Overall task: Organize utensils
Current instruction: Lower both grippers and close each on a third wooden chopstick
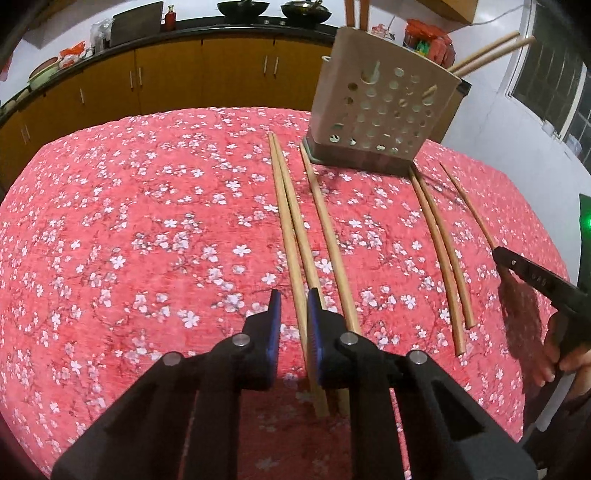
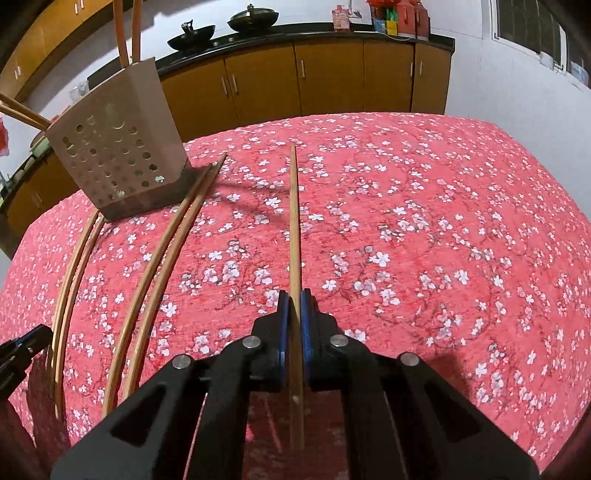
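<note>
Our right gripper [image 2: 294,308] pinches a single chopstick [image 2: 293,221] lying on the tablecloth [image 2: 443,221]. Our left gripper [image 1: 294,314] straddles a pair [image 1: 291,229], pads not yet pressing. Chopsticks look light, stiff and slippery, so we should grip near the thick end.

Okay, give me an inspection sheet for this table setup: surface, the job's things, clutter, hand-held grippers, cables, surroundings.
Surface: red floral tablecloth, covering the table.
Job's things: perforated utensil holder at the far side with chopsticks already standing in it; loose chopsticks lying flat in front of it.
Clutter: nothing seen.
Grippers: left hand-held gripper has a pair of chopsticks between its pads, a gap showing on one side; right hand-held gripper shut on a single chopstick.
Cables: nothing seen.
Surroundings: wooden cabinets, dark counter with woks, window.
</note>
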Demonstrator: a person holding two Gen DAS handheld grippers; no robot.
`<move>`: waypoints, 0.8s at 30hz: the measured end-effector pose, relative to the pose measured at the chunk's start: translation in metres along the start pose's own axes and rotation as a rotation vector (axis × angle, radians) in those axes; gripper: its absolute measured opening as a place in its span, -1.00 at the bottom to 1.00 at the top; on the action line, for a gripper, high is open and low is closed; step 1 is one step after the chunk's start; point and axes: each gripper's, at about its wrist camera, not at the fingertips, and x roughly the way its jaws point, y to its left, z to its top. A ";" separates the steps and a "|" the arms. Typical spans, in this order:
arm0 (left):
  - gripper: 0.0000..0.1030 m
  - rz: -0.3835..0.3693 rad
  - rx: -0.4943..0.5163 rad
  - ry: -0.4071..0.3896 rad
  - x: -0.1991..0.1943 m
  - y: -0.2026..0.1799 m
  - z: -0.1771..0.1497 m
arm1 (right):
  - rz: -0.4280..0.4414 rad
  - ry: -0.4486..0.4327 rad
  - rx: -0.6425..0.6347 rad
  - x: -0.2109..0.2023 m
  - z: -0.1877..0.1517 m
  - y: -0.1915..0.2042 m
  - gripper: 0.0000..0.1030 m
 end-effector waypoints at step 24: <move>-0.84 0.107 -0.092 -0.042 0.004 0.051 0.019 | 0.044 -0.014 -0.112 0.001 -0.004 0.020 -0.85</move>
